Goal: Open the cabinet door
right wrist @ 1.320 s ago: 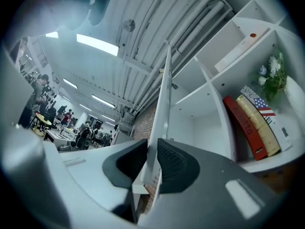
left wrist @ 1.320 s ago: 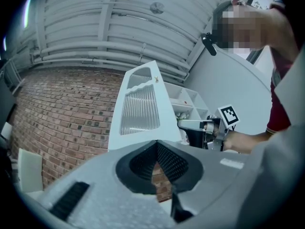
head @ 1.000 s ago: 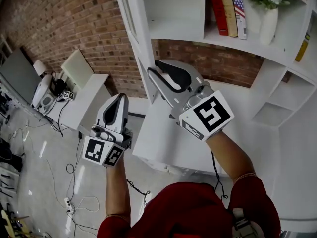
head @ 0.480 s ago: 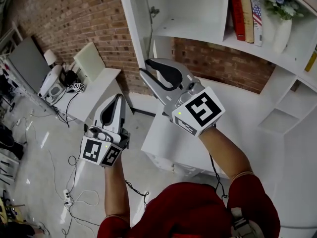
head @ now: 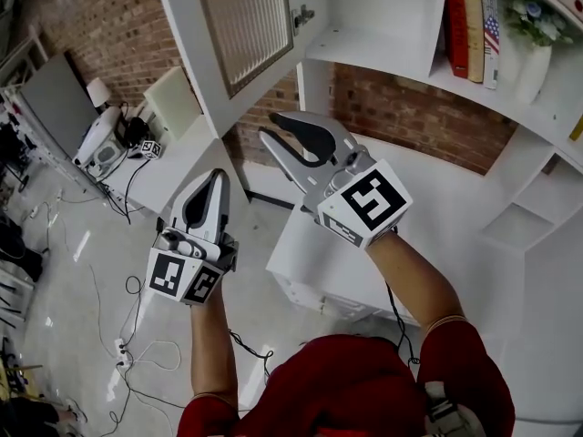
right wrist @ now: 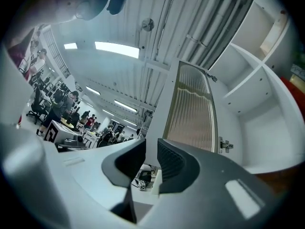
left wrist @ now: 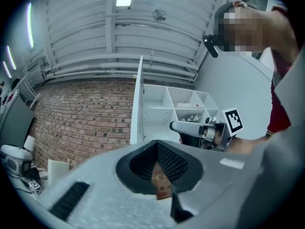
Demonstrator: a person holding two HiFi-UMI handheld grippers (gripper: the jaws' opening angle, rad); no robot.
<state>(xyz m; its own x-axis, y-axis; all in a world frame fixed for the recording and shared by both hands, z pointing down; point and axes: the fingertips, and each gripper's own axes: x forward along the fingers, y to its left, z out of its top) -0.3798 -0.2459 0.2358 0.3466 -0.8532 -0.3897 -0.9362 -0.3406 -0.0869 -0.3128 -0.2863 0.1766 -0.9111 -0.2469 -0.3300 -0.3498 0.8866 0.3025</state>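
Against a second ago the cabinet door has swung well out from the shelving; its ribbed glass panel now faces the head view, where before it stood edge-on; both grippers have drawn back with it. The right gripper has the door's white free edge between its closing jaws, the pads against the frame. The left gripper hangs lower left, apart from the door, jaws together on nothing.
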